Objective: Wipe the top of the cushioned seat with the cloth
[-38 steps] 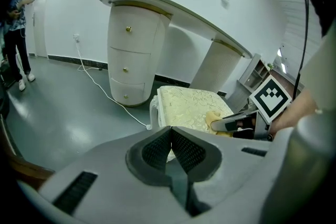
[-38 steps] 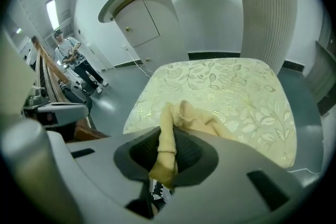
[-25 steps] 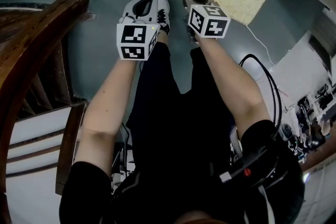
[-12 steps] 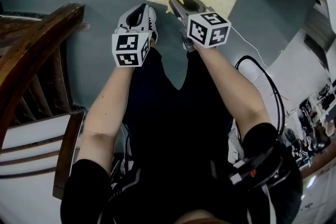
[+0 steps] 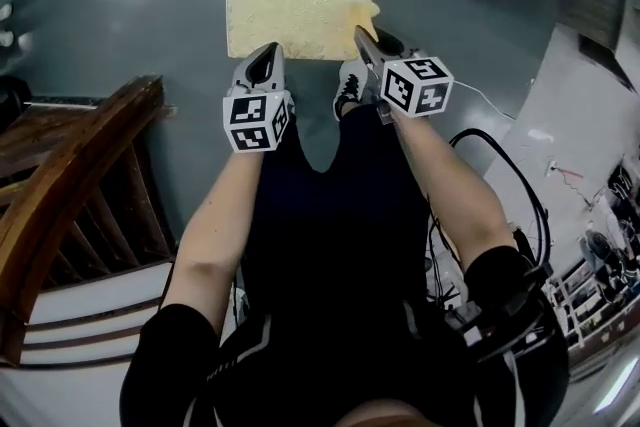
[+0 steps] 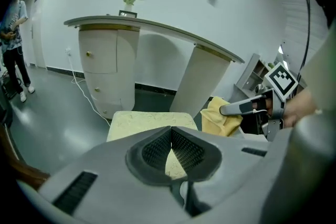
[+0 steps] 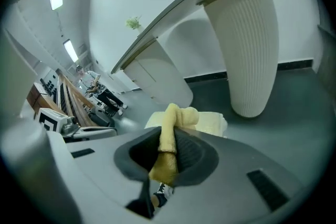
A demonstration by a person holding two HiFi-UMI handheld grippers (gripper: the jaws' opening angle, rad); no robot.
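Note:
The cushioned seat (image 5: 298, 7) is a pale yellow patterned rectangle on the grey floor, straight ahead of me. My right gripper (image 5: 366, 37) hangs above its near right corner, shut on a yellow cloth (image 5: 366, 15) that bunches past the jaw tips. The same cloth (image 7: 170, 136) shows pinched between the jaws in the right gripper view. My left gripper (image 5: 263, 60) is shut with nothing in it, held just short of the seat's near edge. In the left gripper view the seat (image 6: 147, 122) lies beyond the jaws, and the right gripper with the cloth (image 6: 220, 118) is at the right.
A dark wooden chair (image 5: 70, 175) stands at my left. White pedestal furniture (image 6: 107, 68) rises behind the seat. A black cable (image 5: 500, 155) loops on the floor at my right, beside a white counter edge (image 5: 580, 115). A person (image 6: 13, 55) stands far left.
The view has swung so the seat now lies square ahead instead of at the upper right. Both grippers have come level in front of its near edge, the right still holding the cloth.

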